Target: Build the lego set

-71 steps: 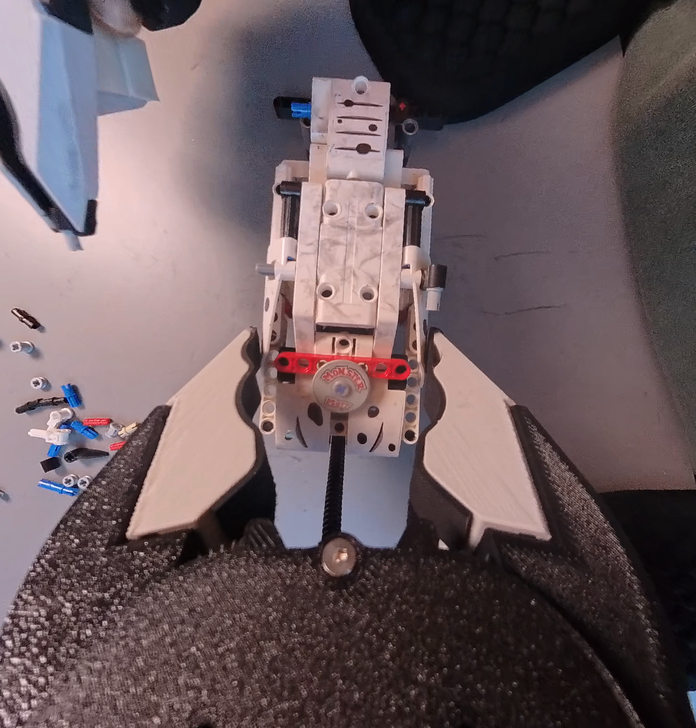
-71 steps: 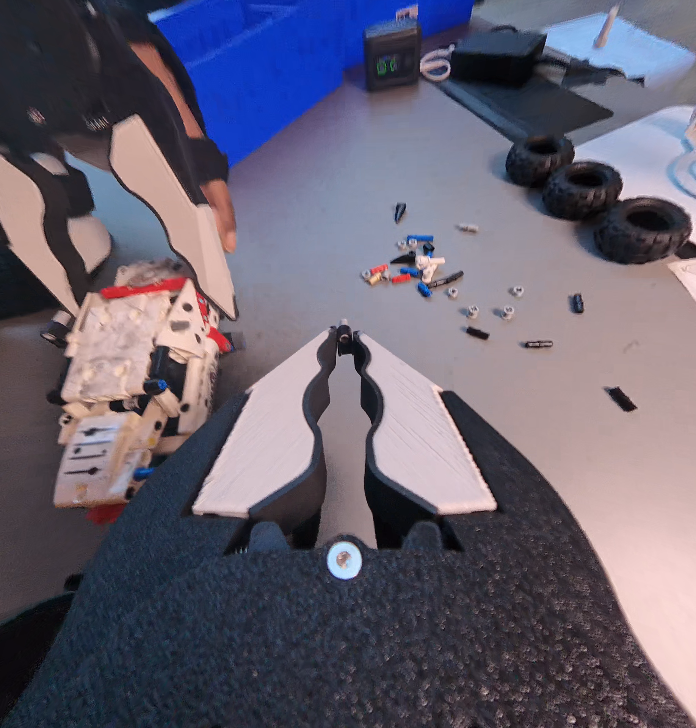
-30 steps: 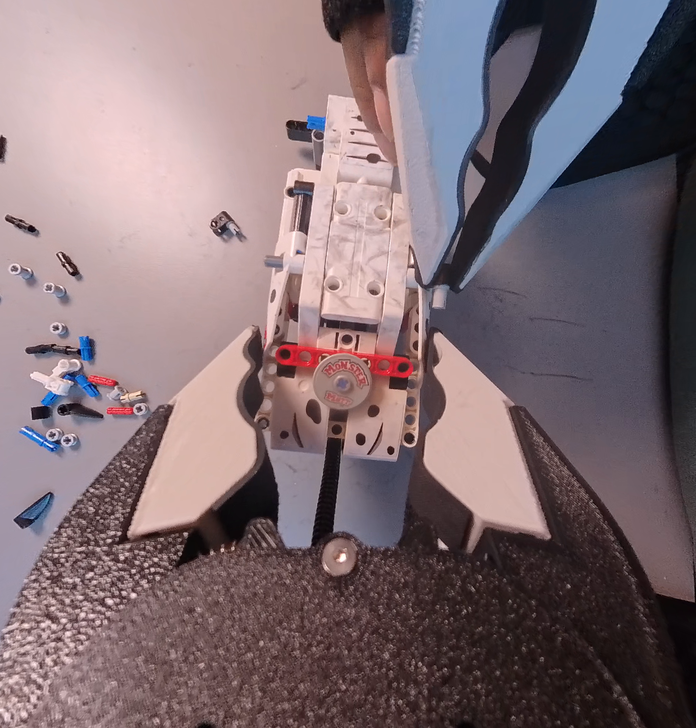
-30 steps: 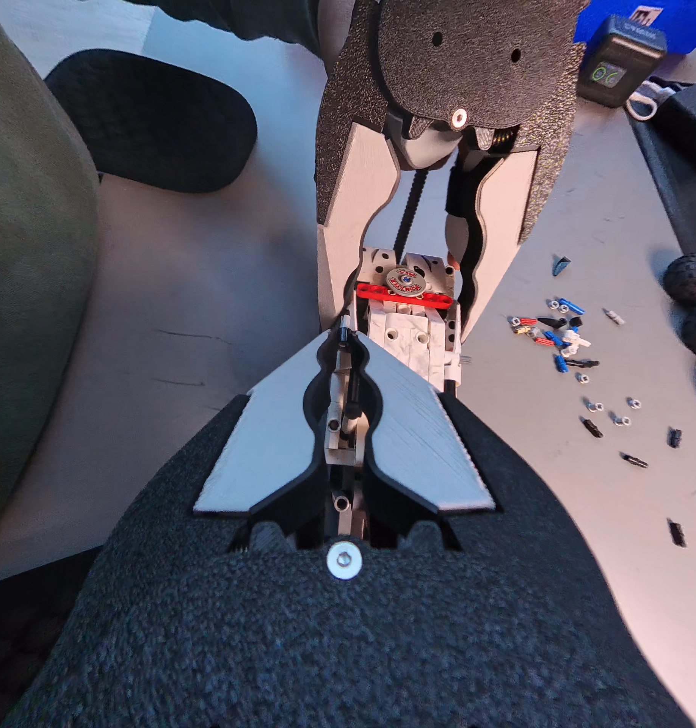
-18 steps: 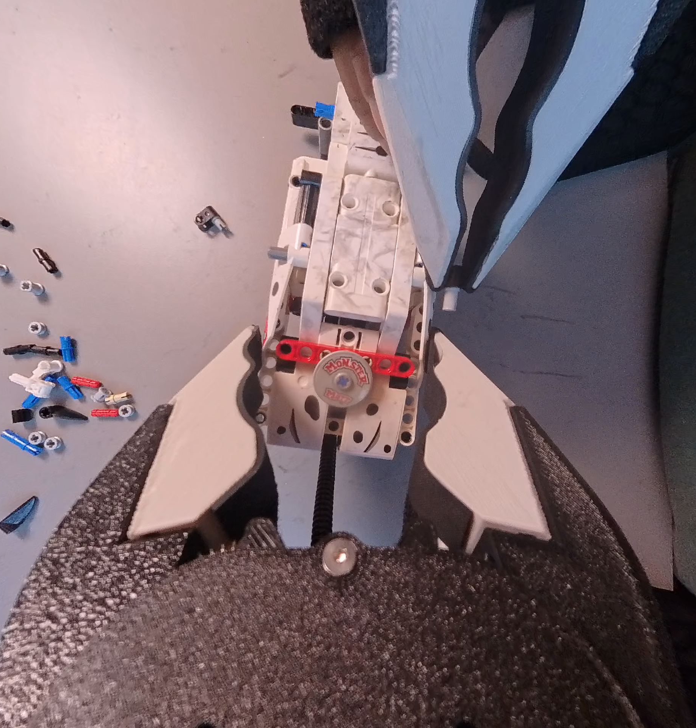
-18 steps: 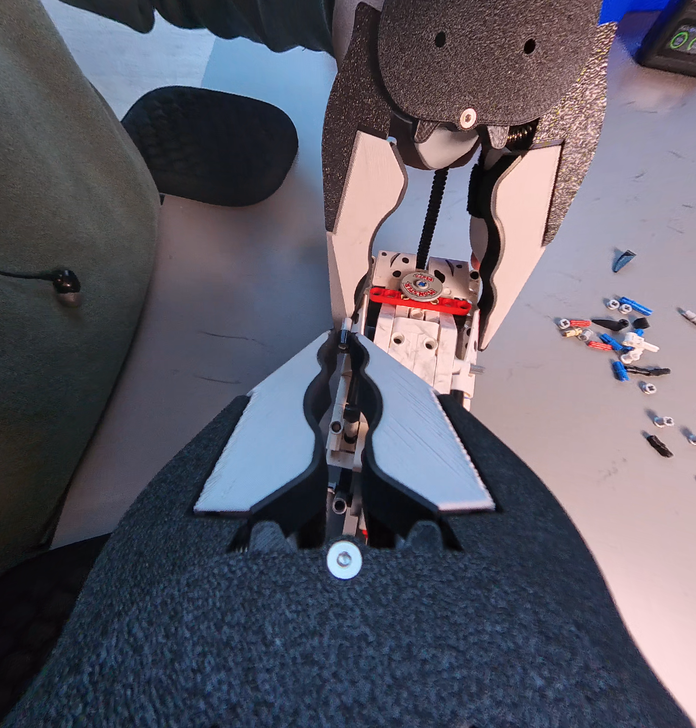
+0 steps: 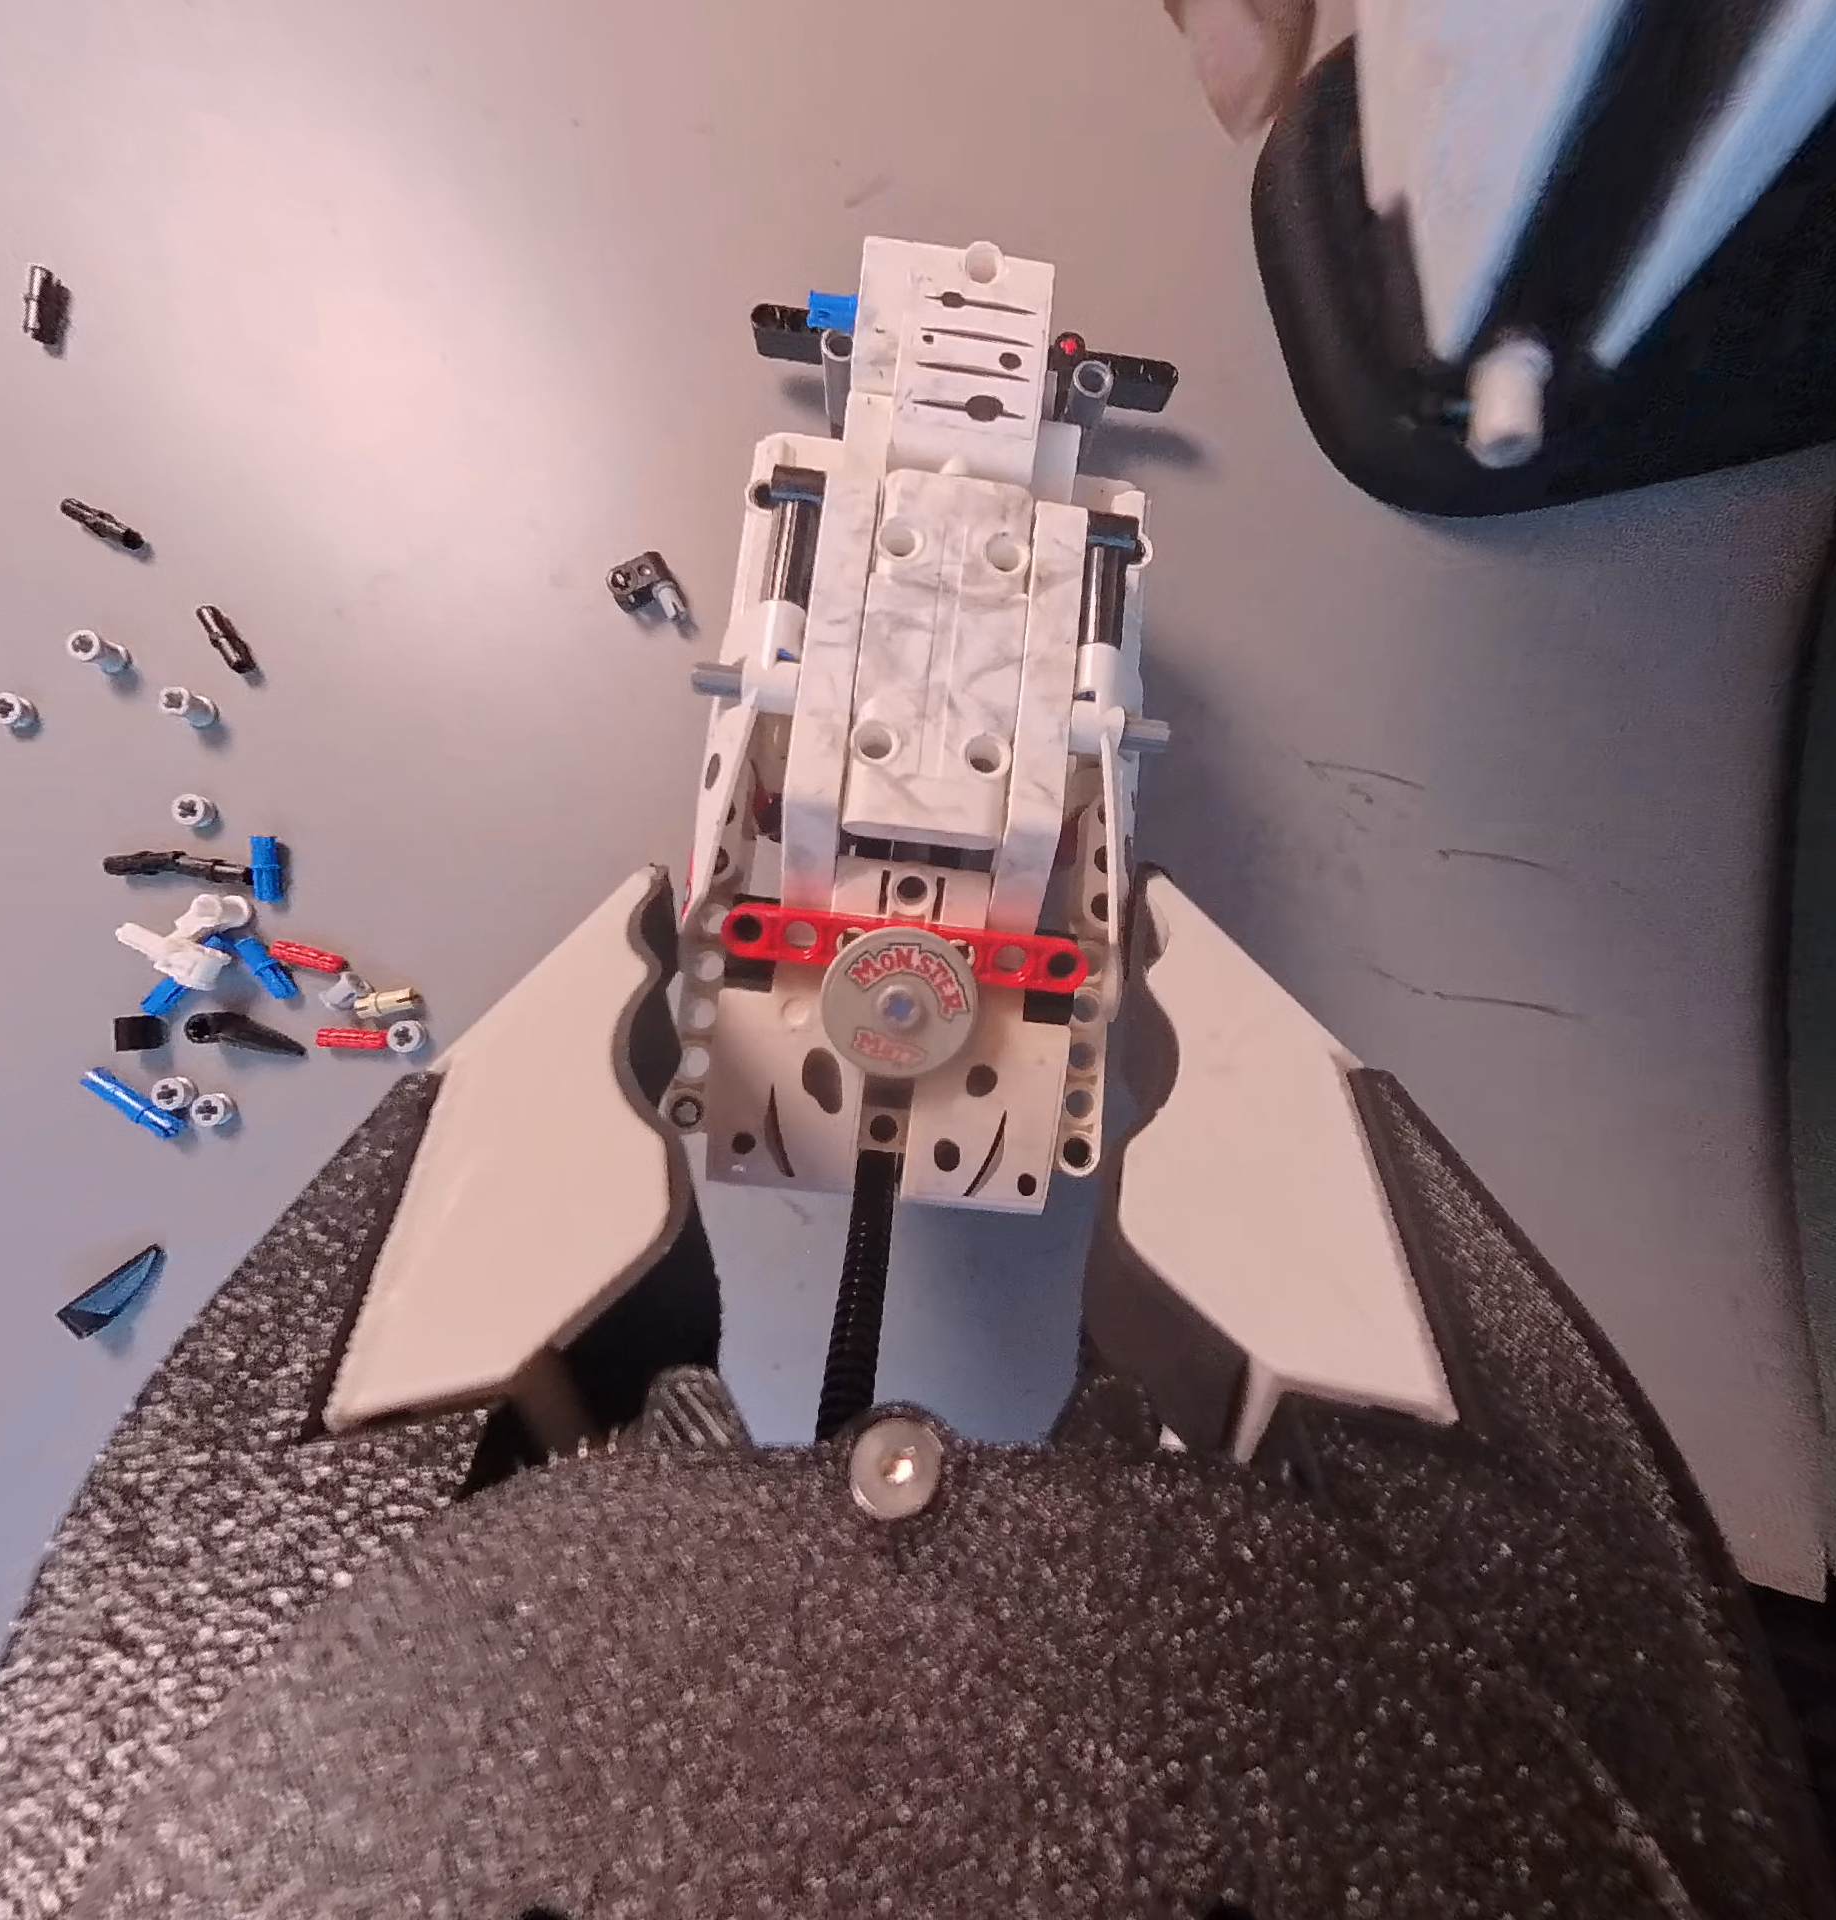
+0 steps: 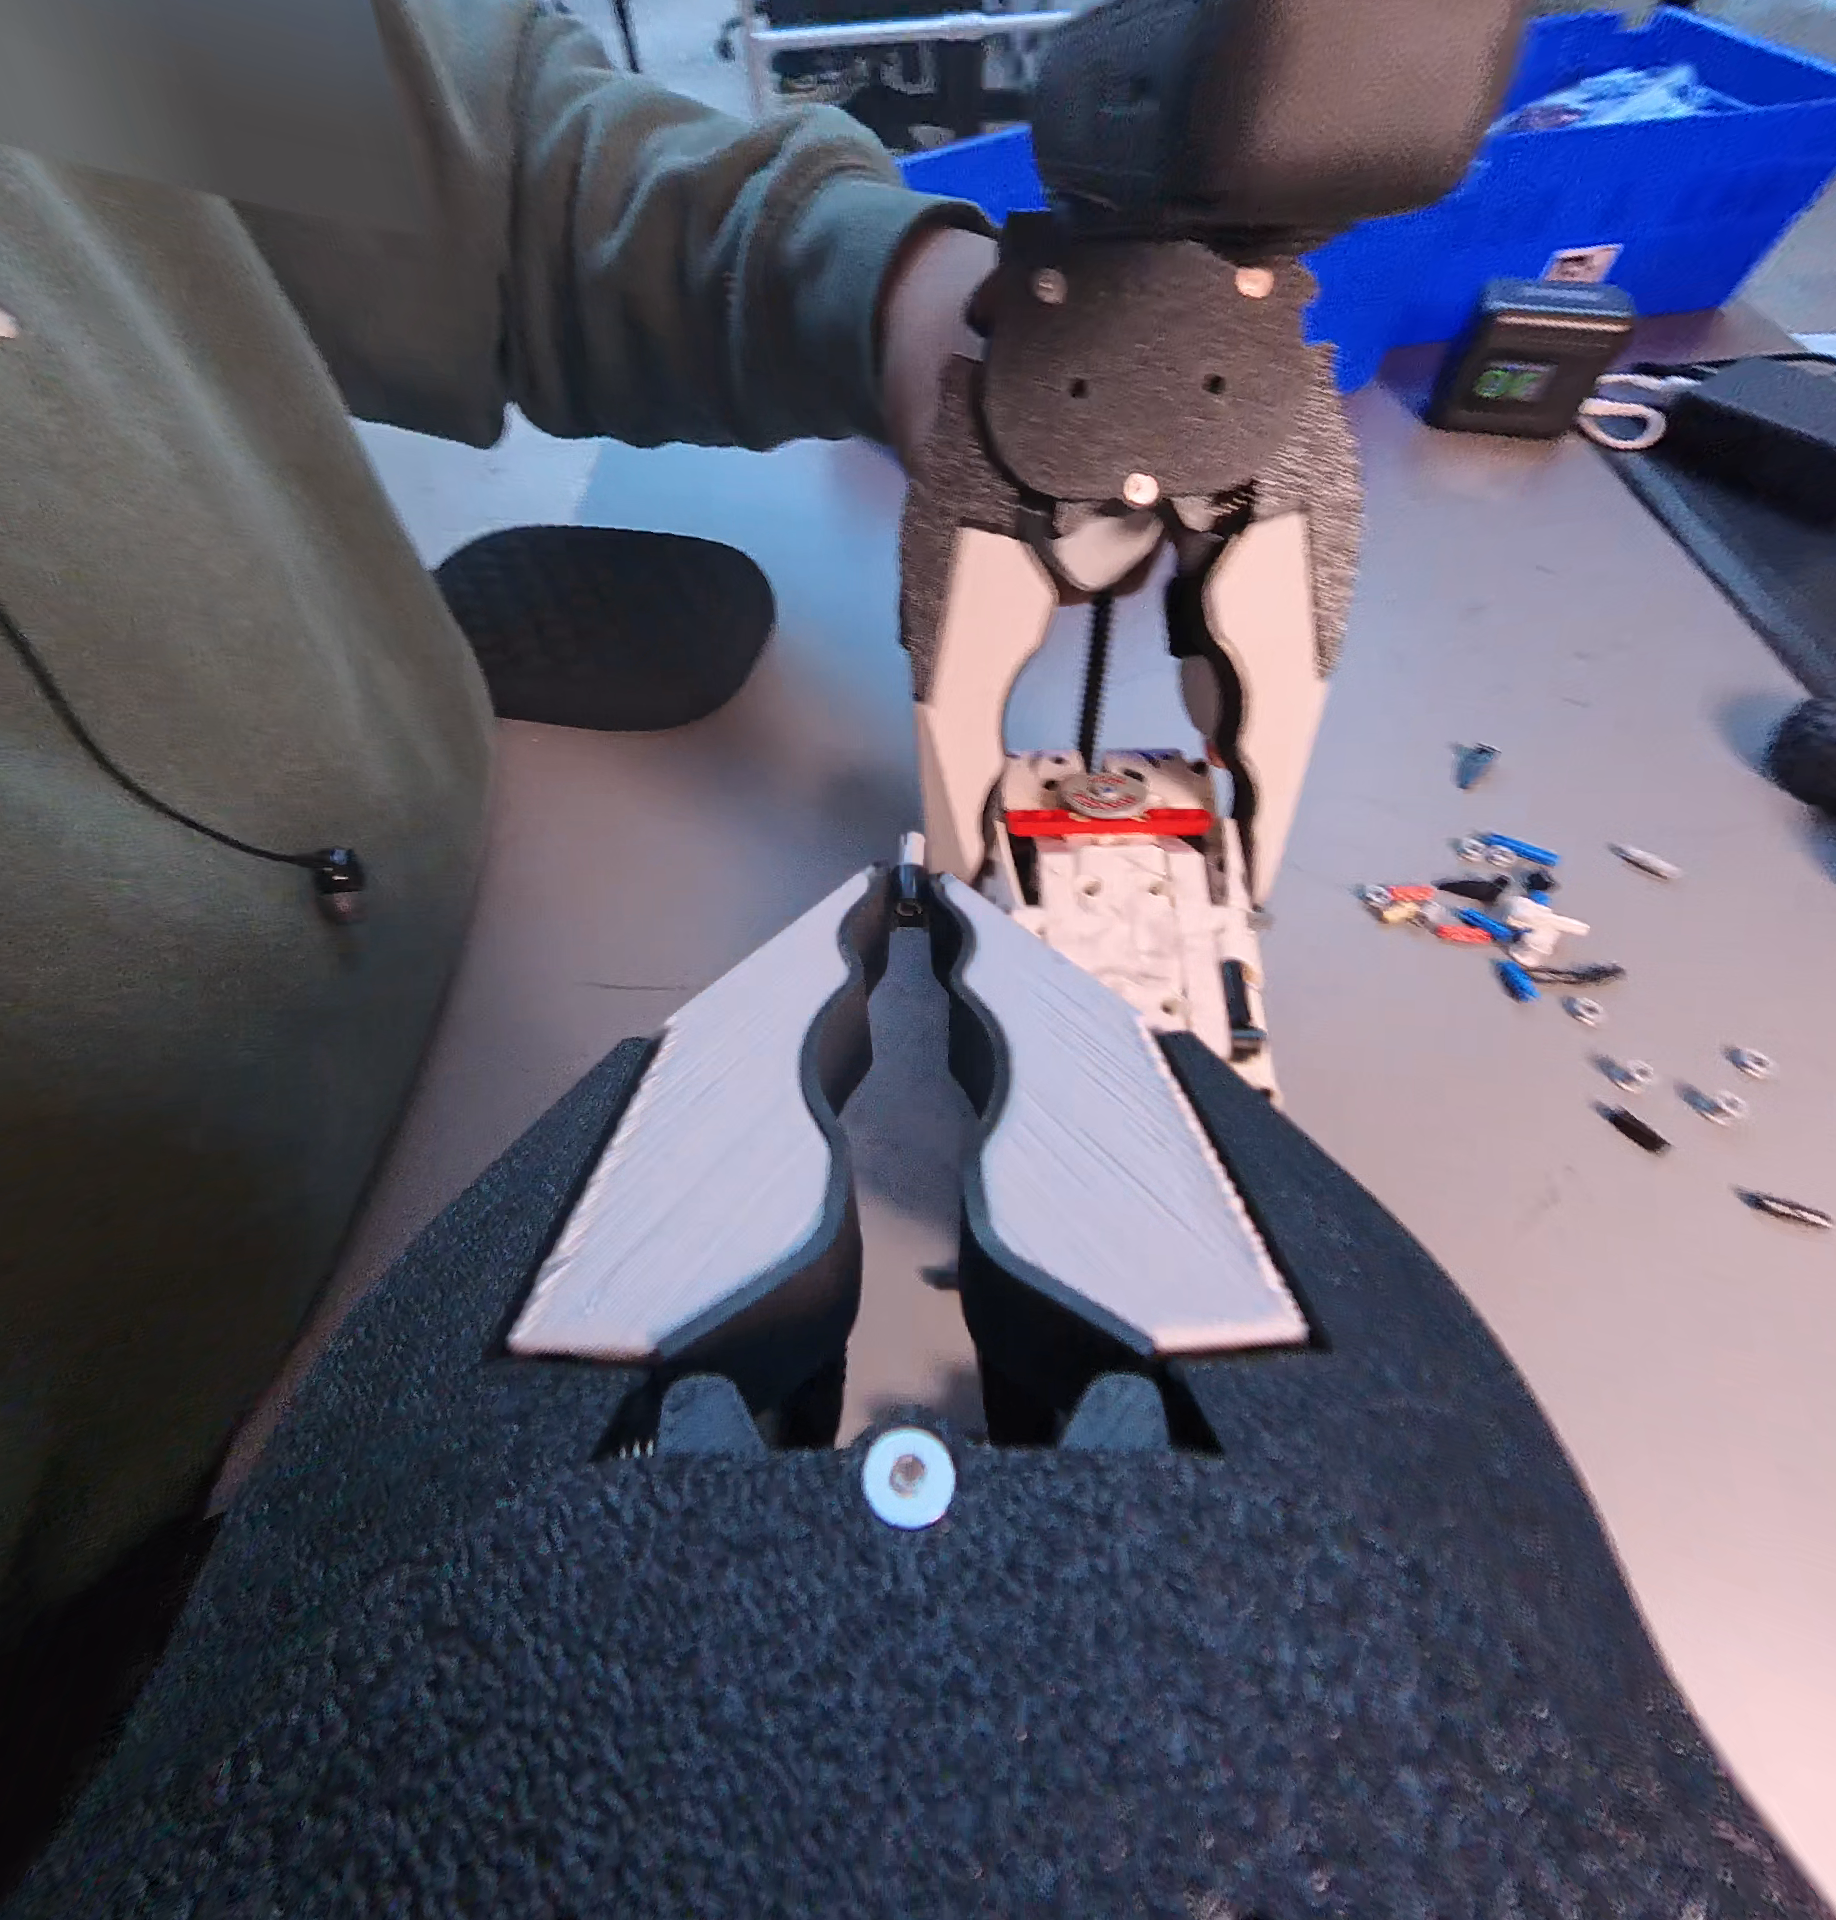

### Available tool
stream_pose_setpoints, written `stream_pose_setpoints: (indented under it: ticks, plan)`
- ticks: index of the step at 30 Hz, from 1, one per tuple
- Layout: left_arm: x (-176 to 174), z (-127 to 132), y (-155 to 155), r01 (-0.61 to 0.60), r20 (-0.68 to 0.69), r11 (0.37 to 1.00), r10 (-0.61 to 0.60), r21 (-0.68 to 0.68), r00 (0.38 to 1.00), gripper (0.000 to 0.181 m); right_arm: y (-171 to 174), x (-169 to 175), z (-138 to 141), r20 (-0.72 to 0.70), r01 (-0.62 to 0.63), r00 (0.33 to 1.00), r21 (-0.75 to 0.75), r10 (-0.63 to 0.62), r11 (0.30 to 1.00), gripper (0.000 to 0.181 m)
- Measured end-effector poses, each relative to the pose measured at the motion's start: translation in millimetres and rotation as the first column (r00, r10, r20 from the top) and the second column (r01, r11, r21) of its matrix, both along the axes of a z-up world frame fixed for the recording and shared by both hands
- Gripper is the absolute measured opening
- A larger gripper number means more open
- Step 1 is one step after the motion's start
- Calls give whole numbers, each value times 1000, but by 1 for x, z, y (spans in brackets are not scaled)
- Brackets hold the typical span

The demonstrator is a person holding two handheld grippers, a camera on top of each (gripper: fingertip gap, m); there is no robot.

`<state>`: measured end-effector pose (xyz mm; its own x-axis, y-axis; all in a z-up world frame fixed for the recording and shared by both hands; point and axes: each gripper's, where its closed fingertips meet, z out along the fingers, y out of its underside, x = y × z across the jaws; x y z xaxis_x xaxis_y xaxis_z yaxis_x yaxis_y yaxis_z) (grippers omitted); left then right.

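- Backed off from the truck model (image 7: 919, 748), the right tool (image 8: 909, 902) pinches a small black-and-white pin (image 8: 906, 878).
- Left tool (image 7: 898, 1023) clamps the model on the desk (image 7: 1413, 935).
- Realign the pin squarely before pressing.

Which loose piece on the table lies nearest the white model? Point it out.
The small black connector with a grey pin, alone just left of the model; the other loose pieces lie farther left.
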<state>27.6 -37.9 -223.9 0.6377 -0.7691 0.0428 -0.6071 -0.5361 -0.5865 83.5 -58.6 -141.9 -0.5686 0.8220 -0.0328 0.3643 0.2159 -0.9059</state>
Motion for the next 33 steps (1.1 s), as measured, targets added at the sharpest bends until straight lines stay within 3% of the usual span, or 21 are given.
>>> stream_pose_setpoints:
  ticks: [4, 10, 14, 18, 21, 23, 25, 27, 30, 33]
  plan:
    - [-4, -7, -3, -1, -33, 1000, 0, -4, 999, 88, 60, -13, -11, 9, 203, 979, 113, -205, 973, 6]
    - [-2, -4, -3, -41, 22, 999, 41, 14, 999, 86, 156, -18, -86, 210, 365, 872, 324, -442, 873, 6]
    - [-1, -3, -1, -90, 68, 996, 88, 22, 994, 85, 169, -13, -125, 279, 367, 835, 362, -475, 857, 11]
    - [-3, 1, 2, -172, 166, 983, 179, -60, 970, 84, 177, -11, -103, 167, 488, 812, 328, -559, 809, 33]
    - [-5, 4, 7, -235, 227, 964, 259, -125, 939, 84, 164, -4, -50, -19, 553, 818, 305, -575, 776, 34]
    - [-6, 5, 11, -271, 263, 949, 306, -160, 915, 84, 126, -2, -17, -118, 519, 853, 286, -508, 805, 34]
    - [-6, 6, 15, -302, 293, 935, 347, -187, 891, 84, 84, -6, -1, -184, 479, 878, 302, -443, 824, 31]
    - [-4, 6, 20, -328, 311, 924, 375, -196, 873, 84, 56, -16, -6, -229, 475, 880, 380, -417, 794, 27]
    - [-2, 7, 23, -360, 319, 914, 404, -188, 857, 84, 49, -33, -23, -287, 513, 858, 491, -426, 704, 21]
    - [-3, 6, 24, -398, 311, 904, 427, -156, 849, 84, 48, -41, -29, -278, 523, 852, 480, -443, 704, 14]
